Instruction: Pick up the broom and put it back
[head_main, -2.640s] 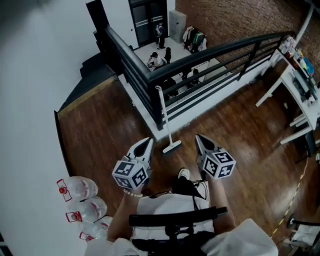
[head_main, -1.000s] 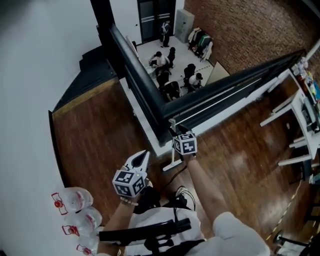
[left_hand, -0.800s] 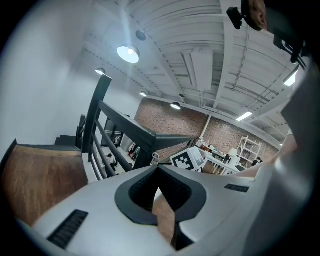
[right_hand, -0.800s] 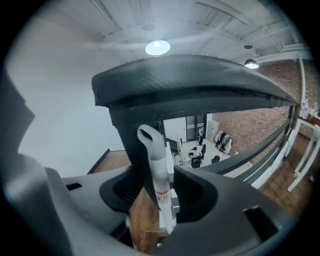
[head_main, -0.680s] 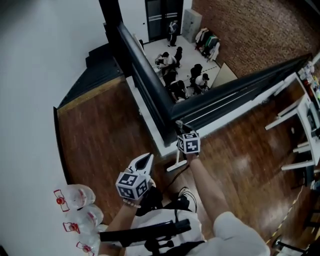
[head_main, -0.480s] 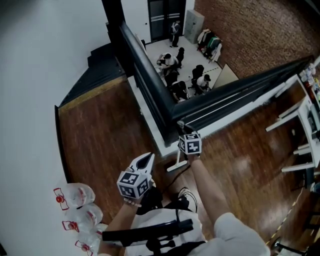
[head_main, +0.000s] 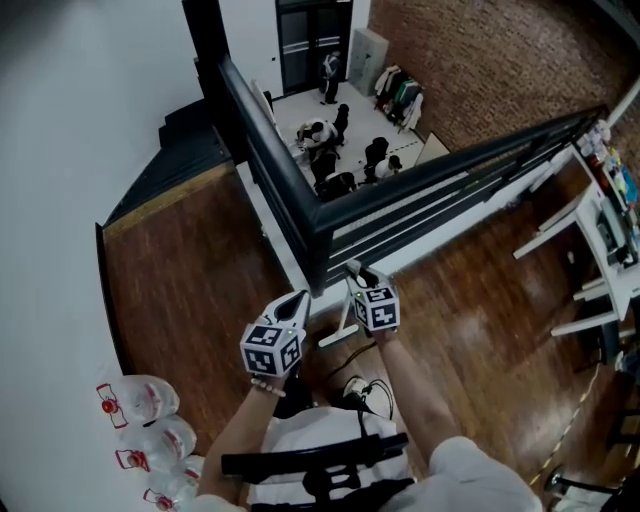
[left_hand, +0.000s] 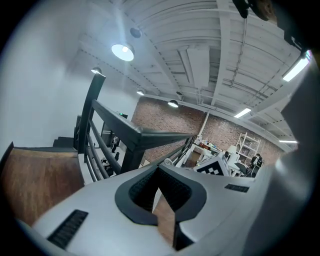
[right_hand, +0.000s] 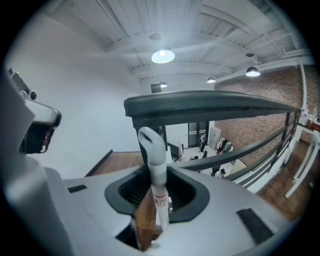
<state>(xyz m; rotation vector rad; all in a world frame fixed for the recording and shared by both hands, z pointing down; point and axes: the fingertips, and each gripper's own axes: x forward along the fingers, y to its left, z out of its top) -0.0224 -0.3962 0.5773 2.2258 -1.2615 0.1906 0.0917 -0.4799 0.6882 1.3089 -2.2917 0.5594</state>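
Now the jaws of the right hand-held gripper have just been closing, and the pads are seated on the broom handle just below its hanging loop. The broom is thus secured near its top end, upright beside the corner post of the black railing, with its head low at the wooden floor; whether the head touches the floor cannot be told. The pick-up is judged achieved; carrying and return remain. The left hand-held gripper is held empty with its jaws together, near the right one. Compared with the earliest frame, the broom is no longer left leaning unattended on the railing, and the right hand-held gripper is extended to it rather than held back at the body.
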